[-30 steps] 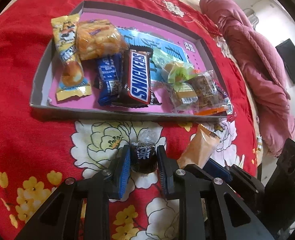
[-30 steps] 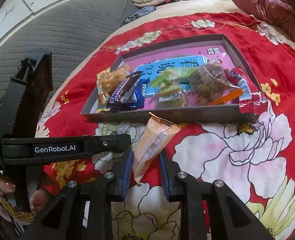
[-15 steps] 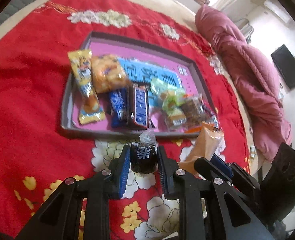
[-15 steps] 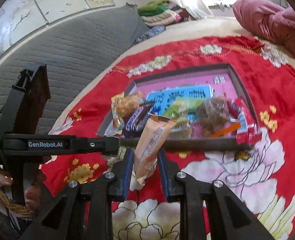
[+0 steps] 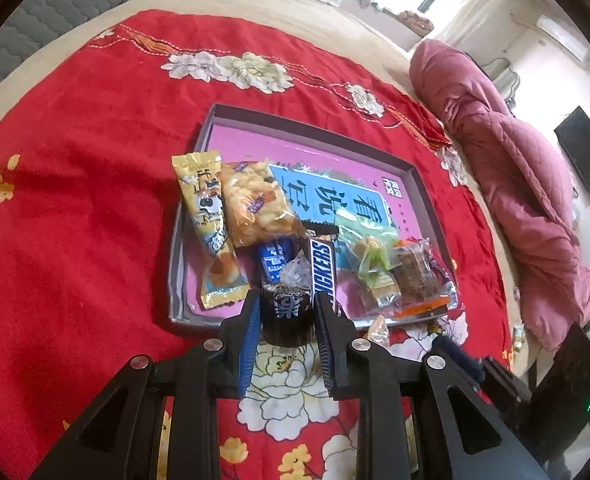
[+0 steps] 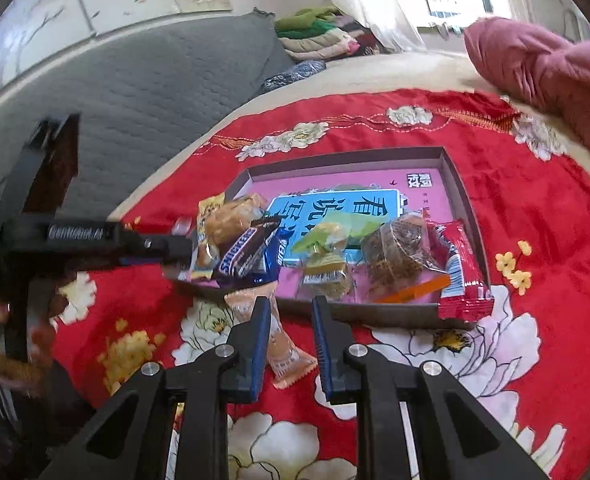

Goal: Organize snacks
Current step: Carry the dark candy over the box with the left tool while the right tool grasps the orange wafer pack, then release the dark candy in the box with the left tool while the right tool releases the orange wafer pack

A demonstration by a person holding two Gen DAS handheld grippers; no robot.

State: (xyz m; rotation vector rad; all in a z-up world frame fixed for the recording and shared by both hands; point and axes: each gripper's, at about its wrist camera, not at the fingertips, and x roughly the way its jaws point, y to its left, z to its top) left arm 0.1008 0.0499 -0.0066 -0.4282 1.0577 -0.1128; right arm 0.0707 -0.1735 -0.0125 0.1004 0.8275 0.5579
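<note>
The red flowered bedspread (image 5: 75,220) fills both of my views and runs past their edges, so I cannot see where it ends toward me. At two o'clock in the left view a pink quilt (image 5: 515,184) lies bunched, its lower end cut off by a dark box. At ten o'clock in the right view there is a grey padded surface (image 6: 135,92), and a bright window sits at one o'clock.

The shallow tray (image 5: 315,128) lies at twelve o'clock from both pairs of fingers. Its near wall is partly hidden behind them, and piled snacks cover much of its printed pink floor. A red packet (image 6: 461,272) hangs over the near rim at two o'clock.

My left gripper (image 5: 287,298) is clamped on a dark wrapped cake (image 5: 287,320), held above the bedspread just before the tray. It hides the lower end of a Snickers bar (image 5: 323,264).

My right gripper (image 6: 289,304) is closed on an orange packet (image 6: 283,348). The packet is blurred and its top is hidden behind my finger.
</note>
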